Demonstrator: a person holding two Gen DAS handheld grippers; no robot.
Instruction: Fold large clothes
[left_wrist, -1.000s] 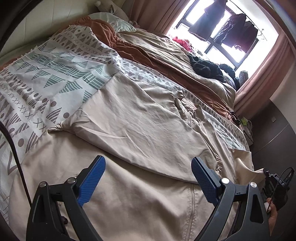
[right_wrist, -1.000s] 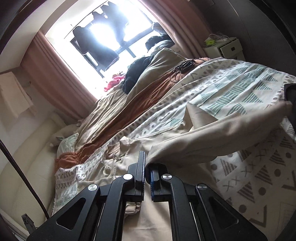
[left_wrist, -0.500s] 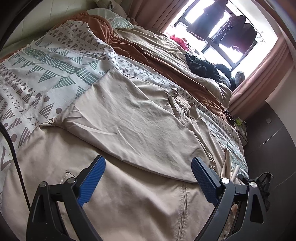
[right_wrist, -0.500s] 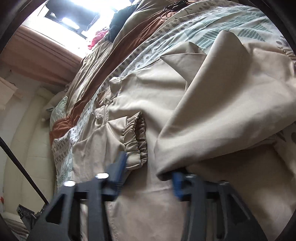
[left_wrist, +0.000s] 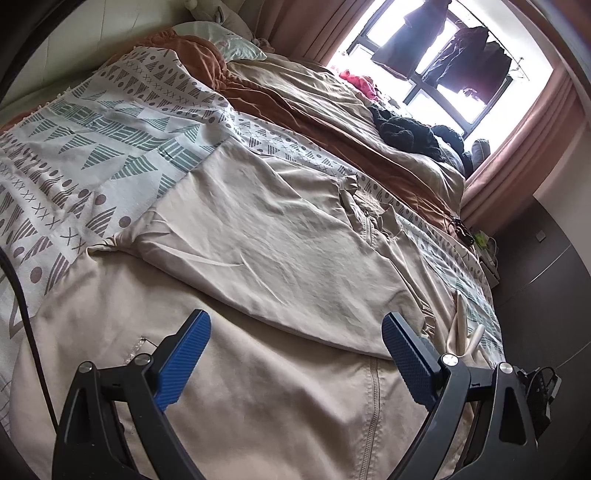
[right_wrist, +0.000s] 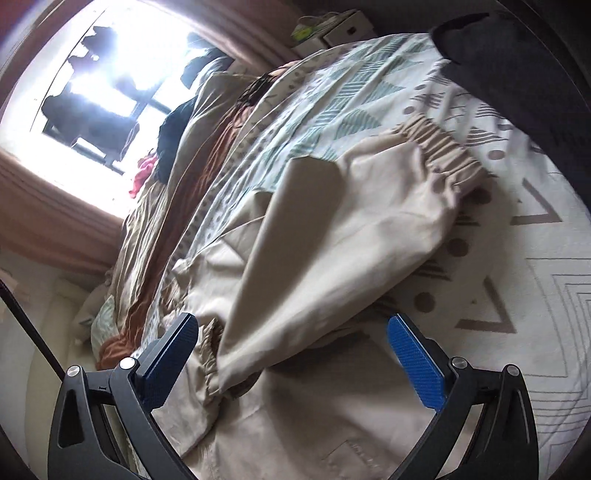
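A large beige jacket (left_wrist: 280, 236) lies spread on the bed, one sleeve folded across its body and its zip (left_wrist: 373, 398) running toward me. My left gripper (left_wrist: 295, 332) hovers open over the jacket's lower part, with nothing between its blue pads (left_wrist: 184, 358). In the right wrist view the other sleeve (right_wrist: 332, 236) lies loose across the jacket, its elastic cuff (right_wrist: 443, 147) at the far right. My right gripper (right_wrist: 291, 328) stands over that sleeve's near fold. Its jaws are opening wide and the pads (right_wrist: 413, 362) are clear of the cloth.
A white blanket (left_wrist: 92, 147) with green and grey triangles covers the bed under the jacket. Beyond it lie a rust-brown and tan duvet (left_wrist: 314, 110) and a dark clothes pile (left_wrist: 410, 136). A bright window (left_wrist: 436, 62) with hanging clothes is behind. A dark shape (right_wrist: 509, 74) fills the right view's upper corner.
My right gripper was shut on the sleeve, has let it go, opened wide and swung sideways with a roll. The sleeve now rests on the jacket. The left gripper stays put.
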